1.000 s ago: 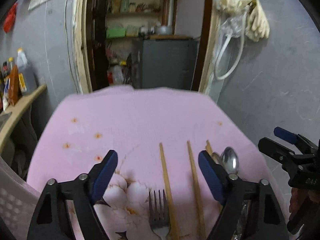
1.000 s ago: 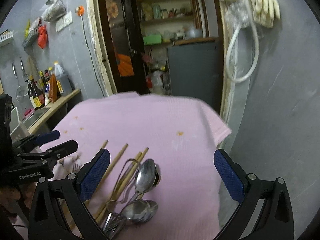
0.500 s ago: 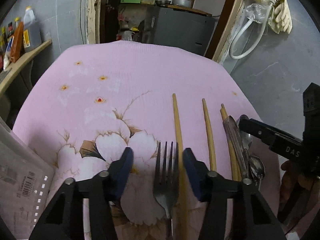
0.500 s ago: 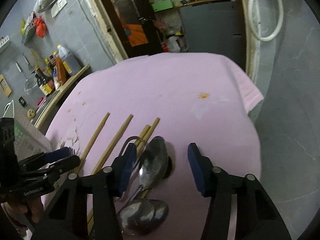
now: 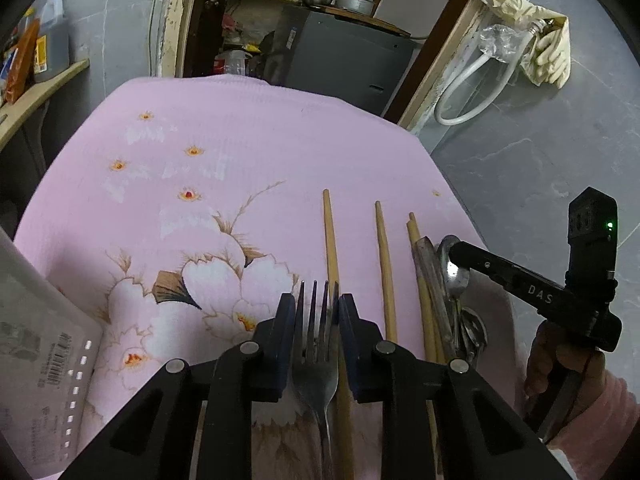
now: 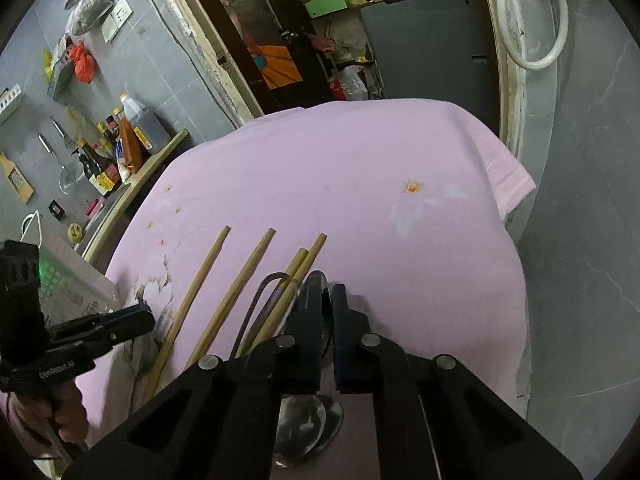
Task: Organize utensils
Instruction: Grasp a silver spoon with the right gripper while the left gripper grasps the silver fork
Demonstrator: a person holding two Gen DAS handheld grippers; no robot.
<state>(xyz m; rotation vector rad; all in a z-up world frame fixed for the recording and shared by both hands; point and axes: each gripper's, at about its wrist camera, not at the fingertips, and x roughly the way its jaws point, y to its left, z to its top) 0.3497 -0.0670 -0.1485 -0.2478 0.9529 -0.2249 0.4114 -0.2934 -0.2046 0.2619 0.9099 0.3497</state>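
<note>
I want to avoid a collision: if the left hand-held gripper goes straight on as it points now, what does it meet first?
Probably the fork, already between its closing fingers, lying on the pink cloth.

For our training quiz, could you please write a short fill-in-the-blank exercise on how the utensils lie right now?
1. Between the closing fingers of the left gripper lies a metal ____.
2. The right gripper is shut on a ____.
3. The cloth under the utensils is ____ with a flower print.
4. The number of wooden chopsticks on it is ____.

Missing words: fork; spoon; pink; four

Shiny metal fork (image 5: 316, 364), seemingly wooden chopsticks (image 5: 384, 264), matt tablecloth (image 5: 248, 128)
</note>
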